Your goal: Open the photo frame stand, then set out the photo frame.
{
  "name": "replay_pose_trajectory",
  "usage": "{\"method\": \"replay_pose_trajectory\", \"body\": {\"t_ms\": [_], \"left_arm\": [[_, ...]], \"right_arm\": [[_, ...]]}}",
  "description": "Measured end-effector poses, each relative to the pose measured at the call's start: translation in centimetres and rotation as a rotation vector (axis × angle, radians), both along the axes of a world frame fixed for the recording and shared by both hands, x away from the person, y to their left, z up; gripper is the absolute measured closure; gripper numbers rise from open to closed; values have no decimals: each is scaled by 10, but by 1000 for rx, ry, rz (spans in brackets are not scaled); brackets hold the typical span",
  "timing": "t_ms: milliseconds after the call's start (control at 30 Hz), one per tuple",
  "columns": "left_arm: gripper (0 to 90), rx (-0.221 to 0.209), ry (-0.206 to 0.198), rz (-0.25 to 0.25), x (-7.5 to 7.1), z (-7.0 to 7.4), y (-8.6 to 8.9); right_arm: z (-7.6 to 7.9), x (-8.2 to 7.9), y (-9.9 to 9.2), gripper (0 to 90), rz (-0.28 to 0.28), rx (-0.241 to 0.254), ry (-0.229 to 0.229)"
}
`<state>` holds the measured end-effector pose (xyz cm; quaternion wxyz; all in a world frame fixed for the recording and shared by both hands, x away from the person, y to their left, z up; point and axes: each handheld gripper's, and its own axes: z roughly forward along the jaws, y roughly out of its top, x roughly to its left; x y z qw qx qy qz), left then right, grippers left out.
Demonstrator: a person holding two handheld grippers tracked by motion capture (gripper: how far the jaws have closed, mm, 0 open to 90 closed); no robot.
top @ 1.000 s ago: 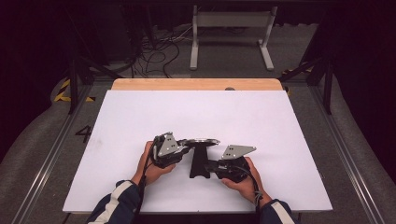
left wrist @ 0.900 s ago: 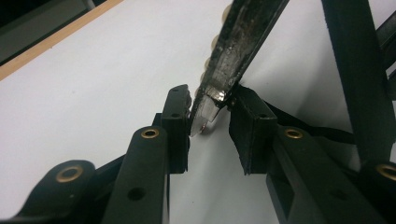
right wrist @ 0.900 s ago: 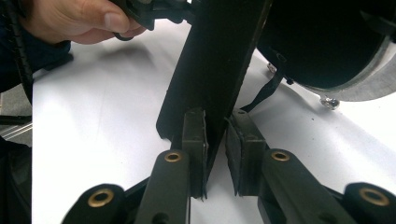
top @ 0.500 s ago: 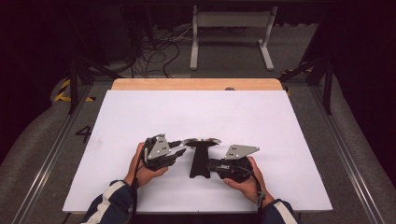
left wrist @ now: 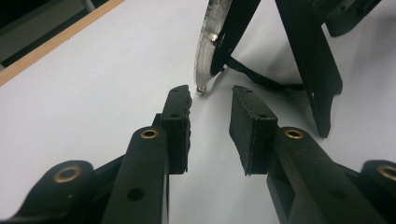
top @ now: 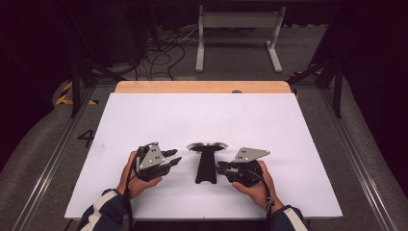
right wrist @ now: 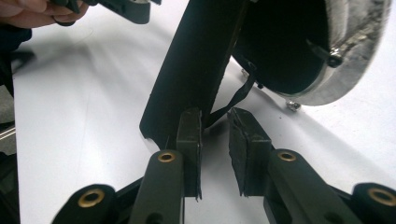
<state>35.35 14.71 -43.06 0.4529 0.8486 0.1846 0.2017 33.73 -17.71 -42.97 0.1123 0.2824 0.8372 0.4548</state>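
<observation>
Black stand [top: 206, 163] with its round metal dish [top: 208, 145] lies on the white counter [top: 202, 115] between both claws. Left claw [top: 174, 160] hangs released just beside it. Right claw [top: 221, 168] also grasps nothing, its parted jaws near the stand's base, likely lining up a grip.

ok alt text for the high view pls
A person's two hands each hold a black gripper on a white table, the left gripper and right gripper flanking a black stand with a round metal disc without touching it.
</observation>
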Motion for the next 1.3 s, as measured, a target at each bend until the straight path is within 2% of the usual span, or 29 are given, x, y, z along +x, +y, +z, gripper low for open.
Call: {"method": "replay_pose_trajectory", "body": {"t_ms": [100, 200, 367, 567, 700, 767, 833, 1000, 1100, 1300], "left_arm": [[689, 0, 1, 10, 1, -1, 2], [687, -24, 24, 12, 9, -4, 0], [687, -29, 20, 8, 17, -5, -4], [701, -35, 25, 22, 17, -5, -2], [633, -54, 26, 24, 19, -4, -3], [527, -69, 37, 27, 23, -4, -5], [487, -82, 55, 30, 27, -6, -8], [461, -66, 65, 17, 38, -11, -23], [458, -67, 62, 14, 42, -12, -28], [469, -74, 82, 8, 46, -16, -38]], "right_arm": [[2, -1, 0, 764, -5, -3, -11], [9, -3, -1, 796, -15, 6, -39], [14, -6, -1, 852, -29, 7, -67], [20, -11, 1, 900, -50, 20, -113], [24, -14, 4, 900, -57, 41, -139], [25, -16, 8, 900, -65, 44, -152], [27, -17, 14, 900, -65, 52, -159], [24, -20, 32, 900, -64, 111, -148], [20, -22, 43, 900, -66, 87, -171], [9, -26, 64, 900, -72, 72, -169]]}}
